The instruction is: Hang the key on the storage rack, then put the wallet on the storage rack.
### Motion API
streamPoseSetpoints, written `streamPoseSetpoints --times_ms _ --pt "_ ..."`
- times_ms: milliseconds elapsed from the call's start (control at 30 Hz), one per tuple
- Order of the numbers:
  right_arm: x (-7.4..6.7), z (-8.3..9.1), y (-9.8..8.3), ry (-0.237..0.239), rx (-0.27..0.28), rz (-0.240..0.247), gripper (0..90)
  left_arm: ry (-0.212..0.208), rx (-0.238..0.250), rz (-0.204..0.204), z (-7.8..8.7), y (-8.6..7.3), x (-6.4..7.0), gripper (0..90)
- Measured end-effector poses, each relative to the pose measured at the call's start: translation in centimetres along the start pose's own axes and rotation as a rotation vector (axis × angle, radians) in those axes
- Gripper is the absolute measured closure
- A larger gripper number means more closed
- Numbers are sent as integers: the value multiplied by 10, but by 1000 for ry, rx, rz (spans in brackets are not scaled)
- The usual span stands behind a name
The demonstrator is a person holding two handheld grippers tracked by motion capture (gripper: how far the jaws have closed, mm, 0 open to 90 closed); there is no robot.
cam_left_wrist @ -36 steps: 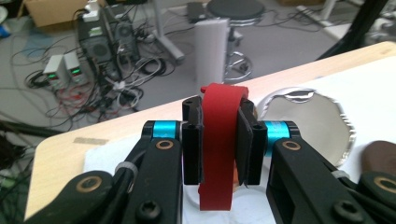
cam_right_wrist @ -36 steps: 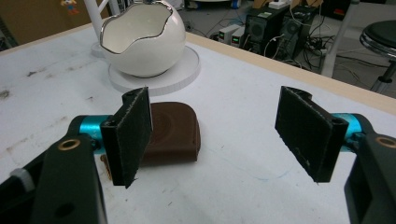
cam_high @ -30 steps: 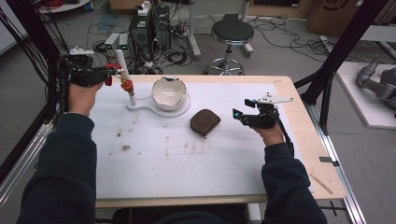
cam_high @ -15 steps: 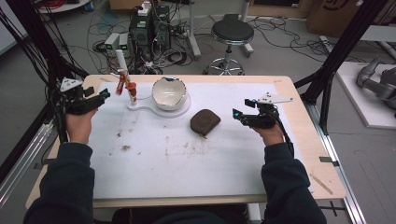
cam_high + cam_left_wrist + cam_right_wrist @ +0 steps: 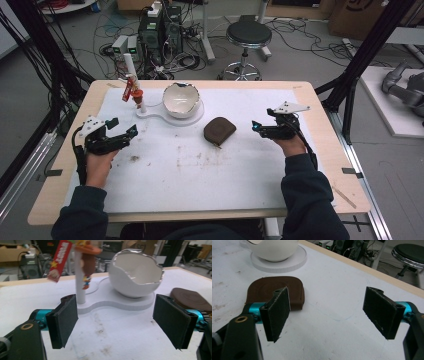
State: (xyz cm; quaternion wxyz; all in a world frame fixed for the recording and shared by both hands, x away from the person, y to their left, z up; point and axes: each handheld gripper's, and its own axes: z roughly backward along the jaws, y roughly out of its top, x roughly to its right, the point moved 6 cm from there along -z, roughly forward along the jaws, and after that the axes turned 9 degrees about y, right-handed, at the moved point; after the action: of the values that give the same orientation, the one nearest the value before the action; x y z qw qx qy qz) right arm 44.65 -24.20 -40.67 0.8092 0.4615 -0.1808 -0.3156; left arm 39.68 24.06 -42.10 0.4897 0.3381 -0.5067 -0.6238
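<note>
A white eggshell-shaped bowl (image 5: 182, 99) sits on a flat white stand (image 5: 155, 114) at the table's back left; a white post with a small red and orange figure (image 5: 134, 92) rises from the stand's left end. A brown rounded pouch (image 5: 219, 131) lies right of the stand. My left gripper (image 5: 129, 132) hovers low at the table's left side, open and empty, aimed at the stand (image 5: 120, 305) and bowl (image 5: 136, 275). My right gripper (image 5: 255, 126) is open and empty just right of the pouch (image 5: 268, 291).
A white mat (image 5: 200, 185) with brownish stains covers the wooden table (image 5: 320, 100). Behind the table stand a black stool (image 5: 248, 35), computer boxes and tangled cables. Black frame poles rise at both sides.
My left gripper has come away from the post and figure, moving down and toward the near left, and now hangs open over the mat. The right gripper has stayed put.
</note>
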Motion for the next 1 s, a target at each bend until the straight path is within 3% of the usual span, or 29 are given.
streamPoseSetpoints --times_ms 167,333,500,667,700,800,867,900,933,1000 --pt "2 -1 -3 -14 -11 -24 219 -32 2 -12 0 -1 4 200" --pt "2 0 -4 -9 -4 -44 216 -19 5 -16 2 -1 2 203" --pt "3 2 -6 -14 4 -64 216 -32 -1 -28 -3 -4 3 203" --pt "4 0 -12 1 -2 -85 216 -89 24 -72 -8 -4 4 205" --pt "3 -2 -13 11 -5 -92 216 -101 29 -80 -9 -5 5 205" --pt "-1 -9 -14 30 -16 -95 216 -126 10 -54 -12 -7 7 205" --pt "-8 -26 -17 90 -44 -105 216 -142 -20 -28 -14 -10 11 201" --pt "-8 -26 -17 90 -44 -105 216 -146 -35 -26 -14 -11 12 201" --pt "-11 -39 -18 133 -49 -130 216 -148 -44 -24 -15 -12 14 201" --pt "-12 -45 -18 149 -50 -135 216 -151 -53 -19 -15 -13 15 201"
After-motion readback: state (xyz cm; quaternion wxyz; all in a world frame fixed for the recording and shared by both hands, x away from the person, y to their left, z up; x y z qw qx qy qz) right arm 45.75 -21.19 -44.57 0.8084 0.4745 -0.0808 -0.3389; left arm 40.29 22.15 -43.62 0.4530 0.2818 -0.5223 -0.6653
